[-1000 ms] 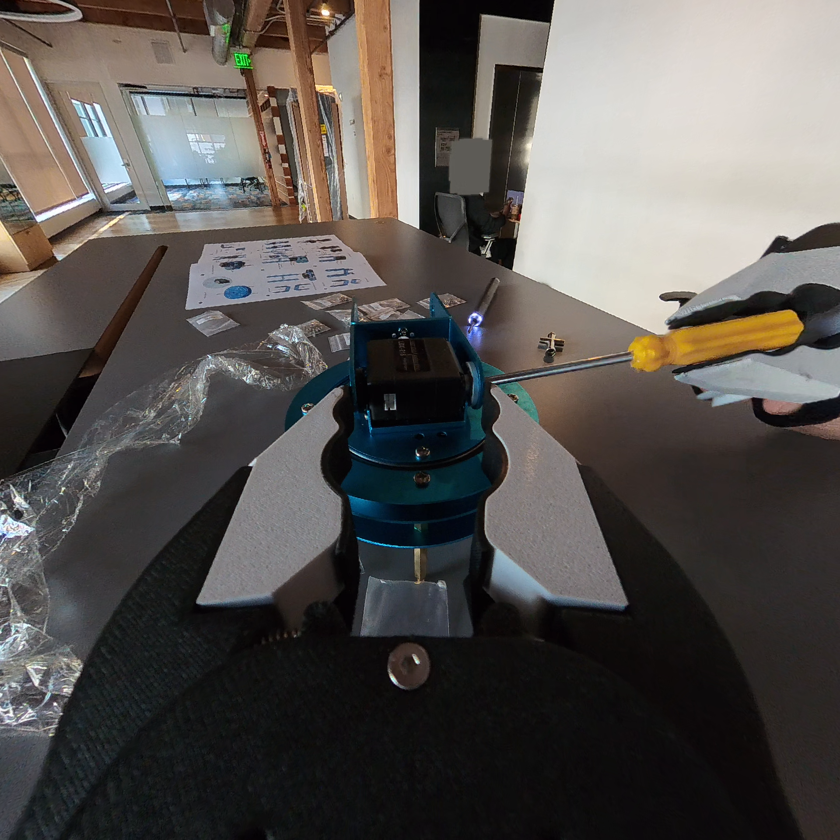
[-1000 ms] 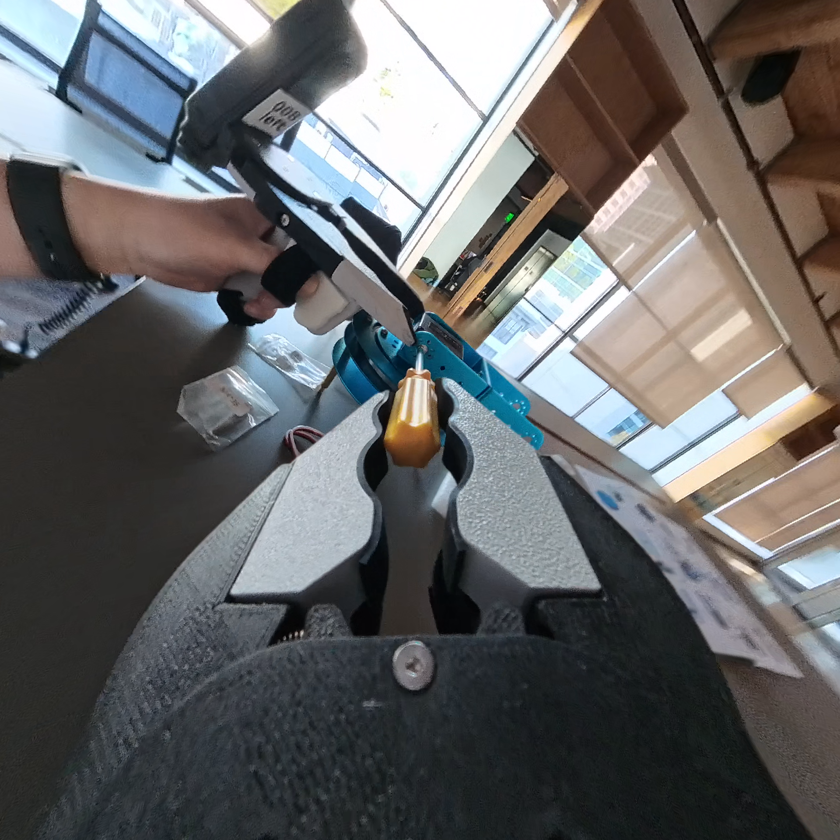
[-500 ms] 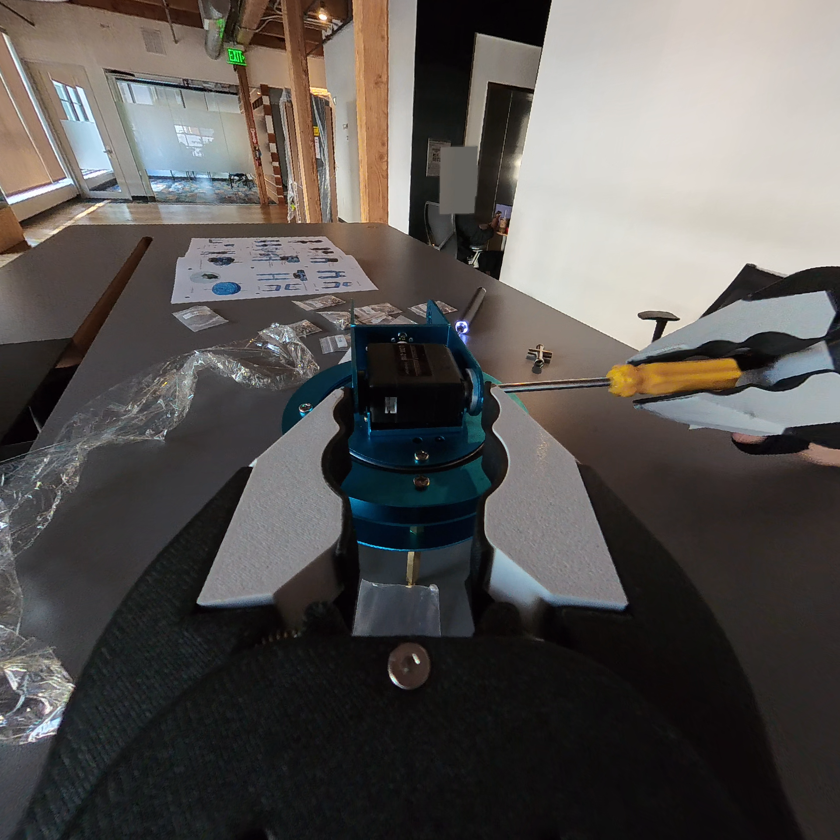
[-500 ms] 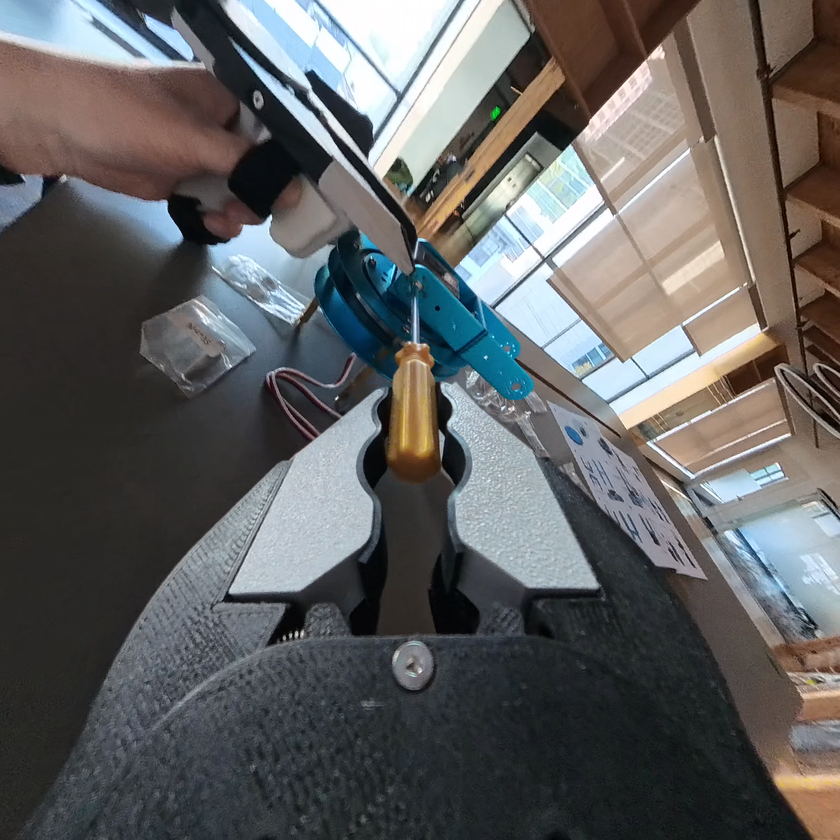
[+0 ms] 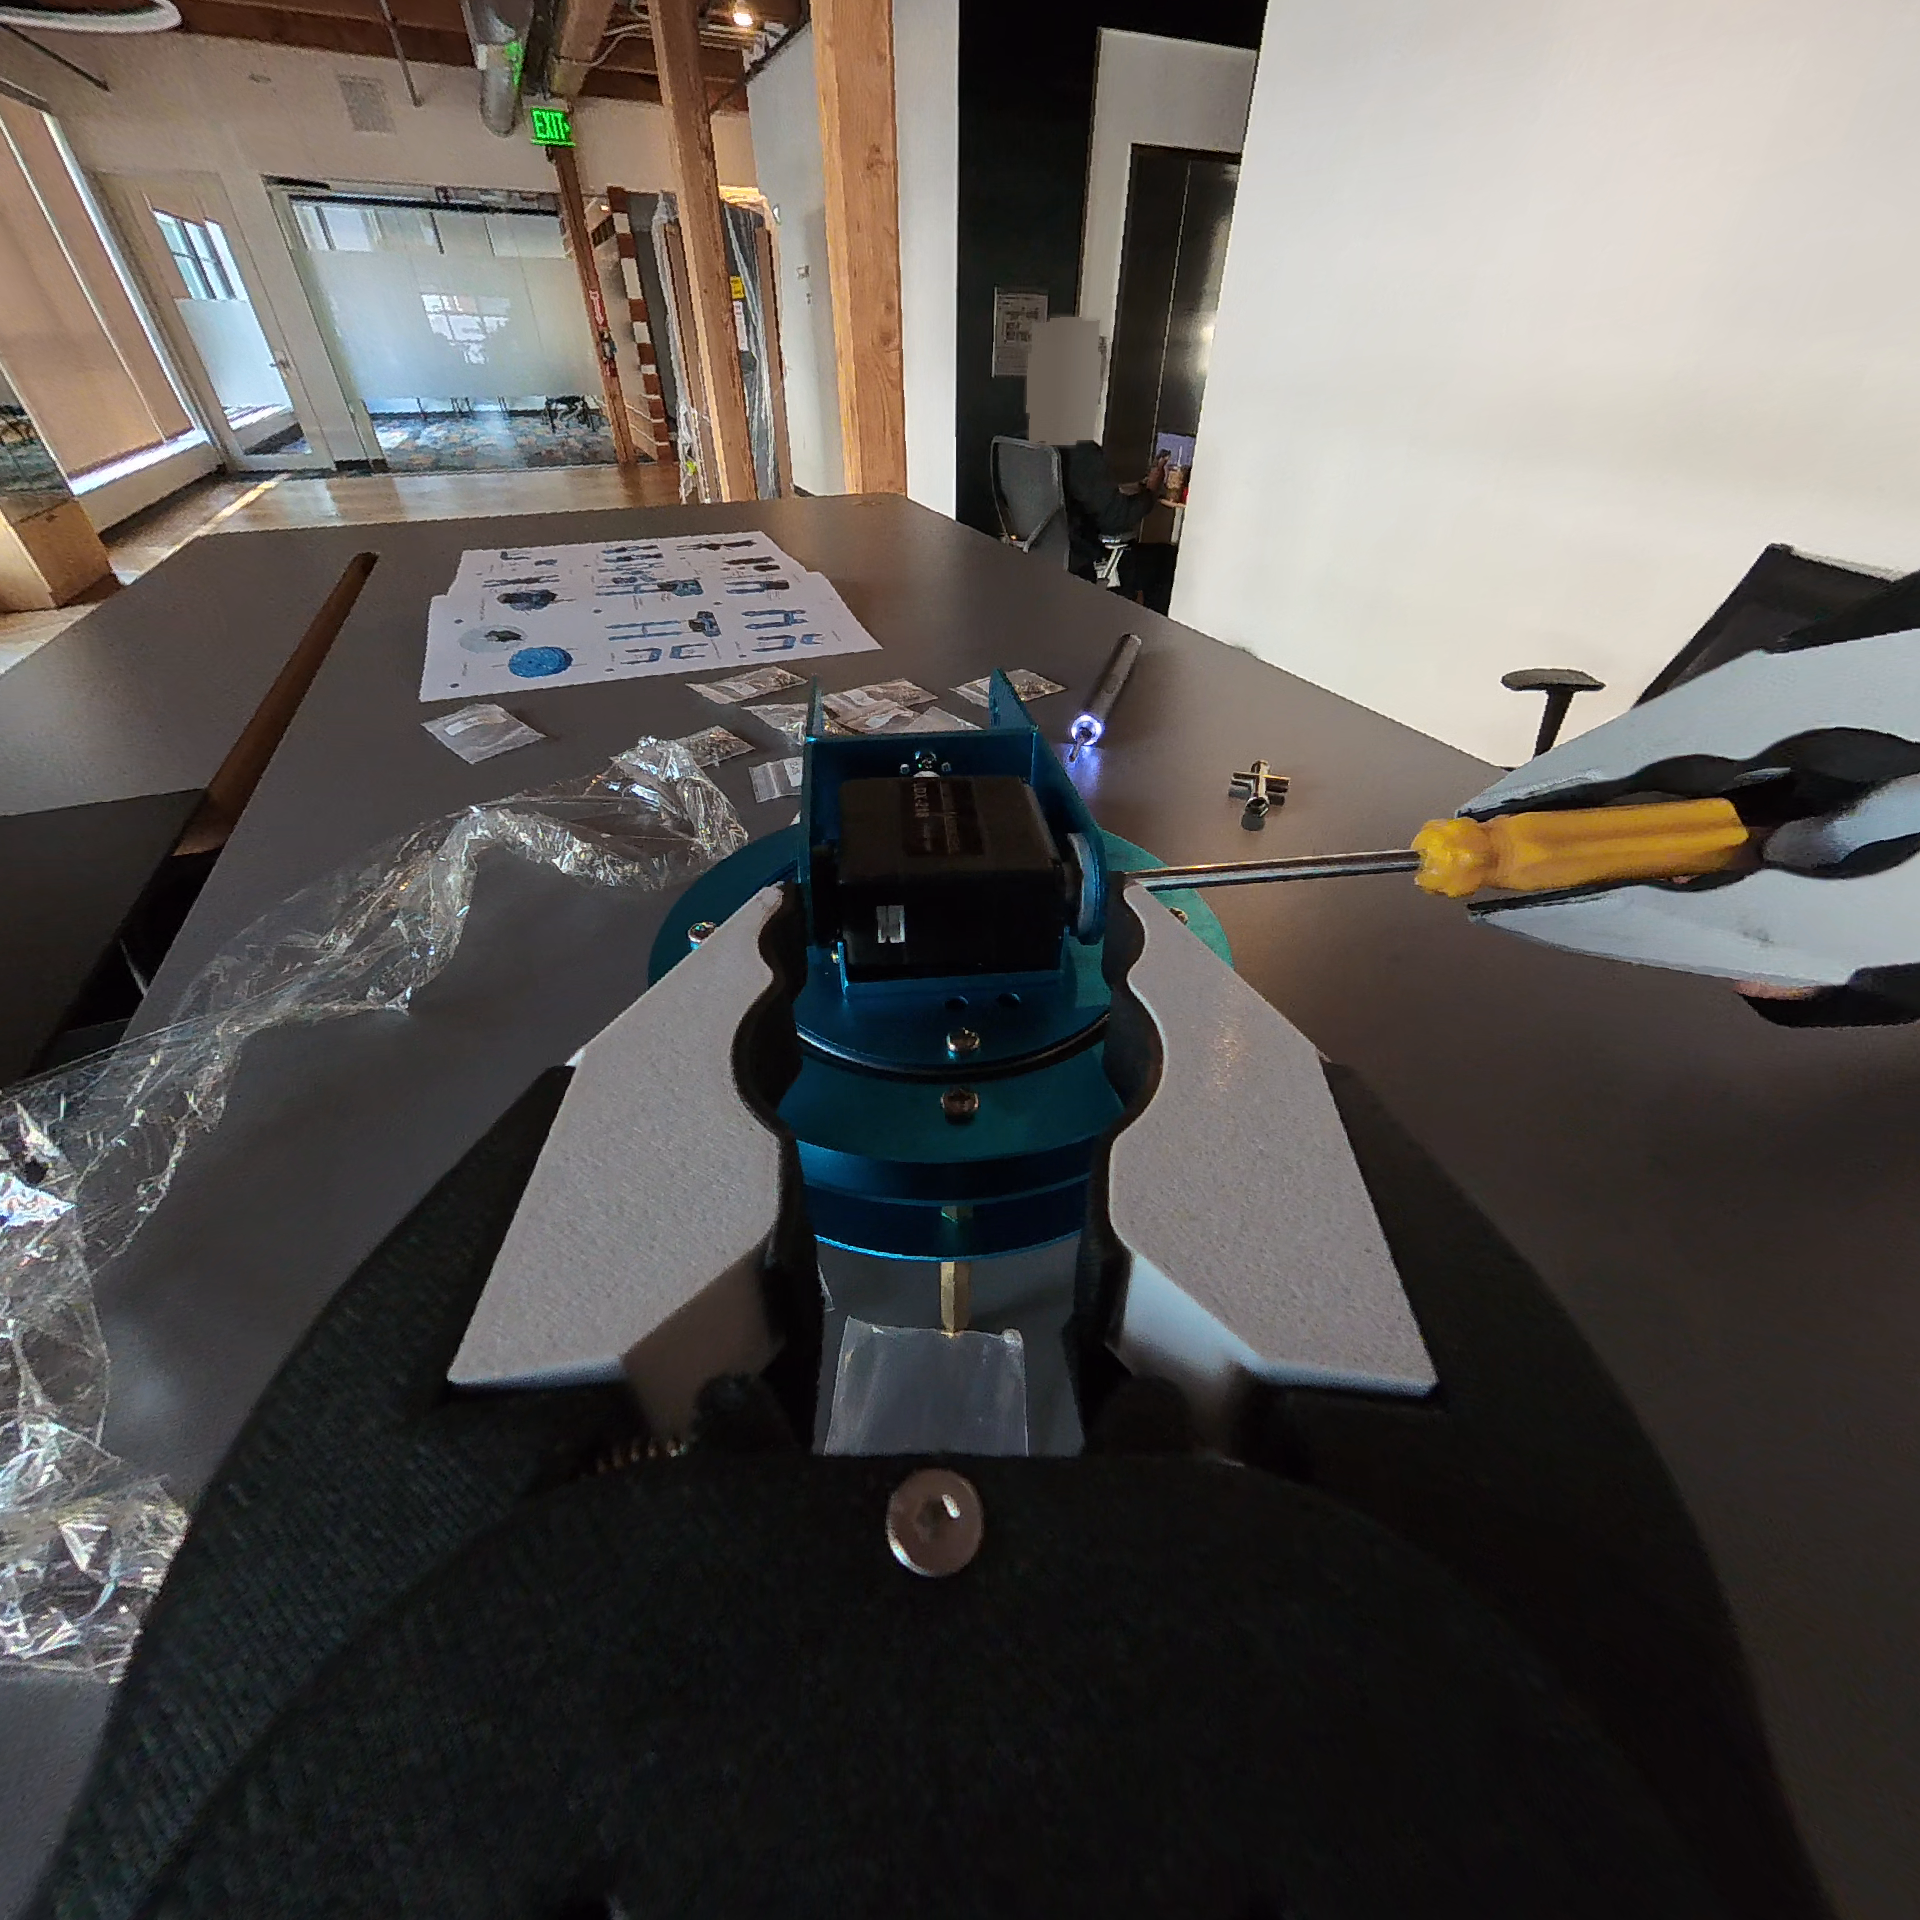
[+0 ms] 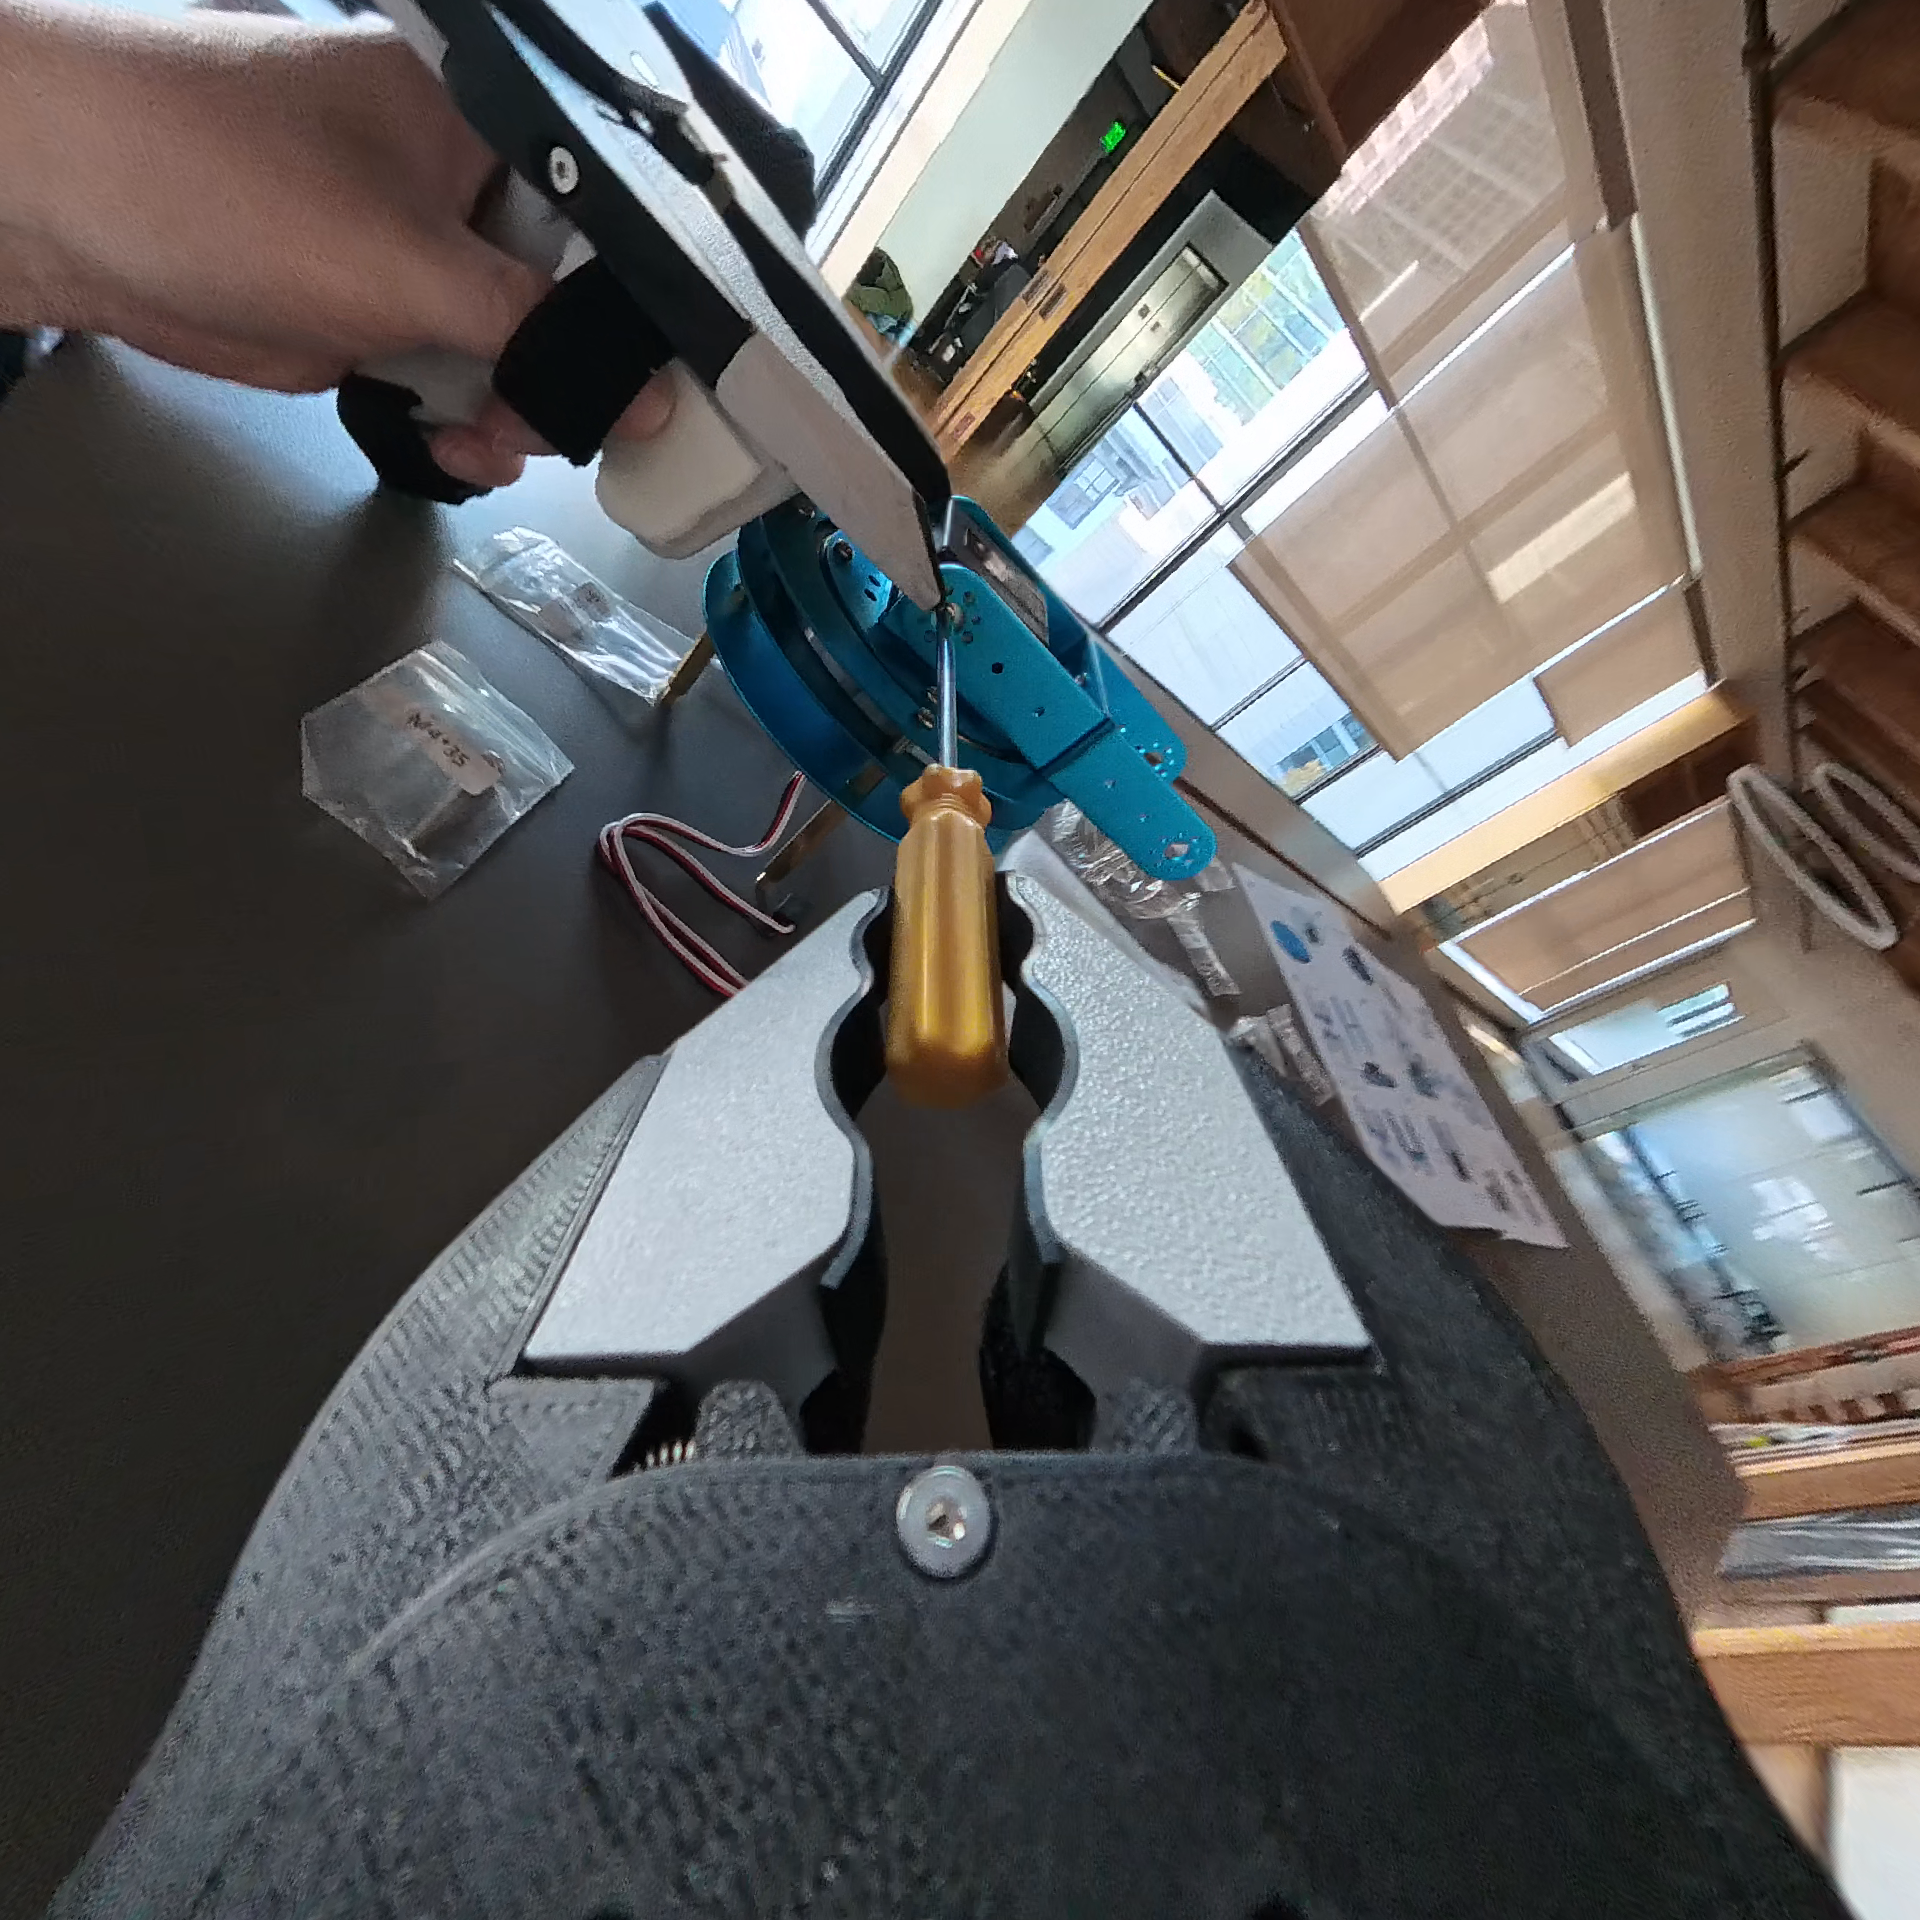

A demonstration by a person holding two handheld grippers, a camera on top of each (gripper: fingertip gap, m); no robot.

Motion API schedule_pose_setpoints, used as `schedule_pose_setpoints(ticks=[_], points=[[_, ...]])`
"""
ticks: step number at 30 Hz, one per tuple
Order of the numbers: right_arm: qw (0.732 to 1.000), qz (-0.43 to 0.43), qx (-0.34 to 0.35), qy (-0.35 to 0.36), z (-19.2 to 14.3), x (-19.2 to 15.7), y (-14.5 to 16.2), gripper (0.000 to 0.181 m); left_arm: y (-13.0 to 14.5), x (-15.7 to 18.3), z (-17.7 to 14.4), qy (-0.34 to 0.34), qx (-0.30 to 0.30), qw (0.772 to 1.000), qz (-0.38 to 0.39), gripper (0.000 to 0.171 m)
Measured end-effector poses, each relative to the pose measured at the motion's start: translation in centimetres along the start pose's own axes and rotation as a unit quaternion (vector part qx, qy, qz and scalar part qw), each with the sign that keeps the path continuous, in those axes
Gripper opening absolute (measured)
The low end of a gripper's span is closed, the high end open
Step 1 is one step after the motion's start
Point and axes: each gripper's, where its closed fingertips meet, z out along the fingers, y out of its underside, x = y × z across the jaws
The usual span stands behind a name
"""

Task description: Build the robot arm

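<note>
Left tool (image 5: pixel 951 997) clamps round blue anodised metal base (image 5: pixel 940 1132); right tool (image 6: pixel 943 997) grips glossy yellow-handled screwdriver (image 6: pixel 940 935).

A dark grey matte table (image 5: pixel 1455 1195) is carrying crumpled clear plastic wrap (image 5: pixel 343 935), white printed sheets (image 5: pixel 644 623), small clear zip bags (image 5: pixel 478 730), a blue round metal turntable assembly (image 5: pixel 935 1091), a metal cross wrench (image 5: pixel 1258 788) and a lit grey pen-shaped tool (image 5: pixel 1108 688).

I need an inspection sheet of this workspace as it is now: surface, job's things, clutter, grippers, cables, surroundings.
Surface: dark table.
Job's things: blue metal assembly carrying a black servo; yellow-handled screwdriver, tip at the assembly's side.
Clutter: clear plastic wrap, small parts bags, printed sheets, cross wrench.
Grippers: left gripper shut on the assembly; right gripper shut on the screwdriver.
Cables: red-white wires.
Surroundings: wooden posts, windows.
</note>
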Motion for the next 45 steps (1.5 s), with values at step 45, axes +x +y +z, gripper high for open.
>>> schedule_pose_setpoints(ticks=[45], points=[[0.998, 0.056, -0.035, 0.001, 0.03, -0.37, 0.32, 0.018, 0.03, -0.02, -0.04, 0.008, -0.002, 1.0, -0.005, 0.056]])
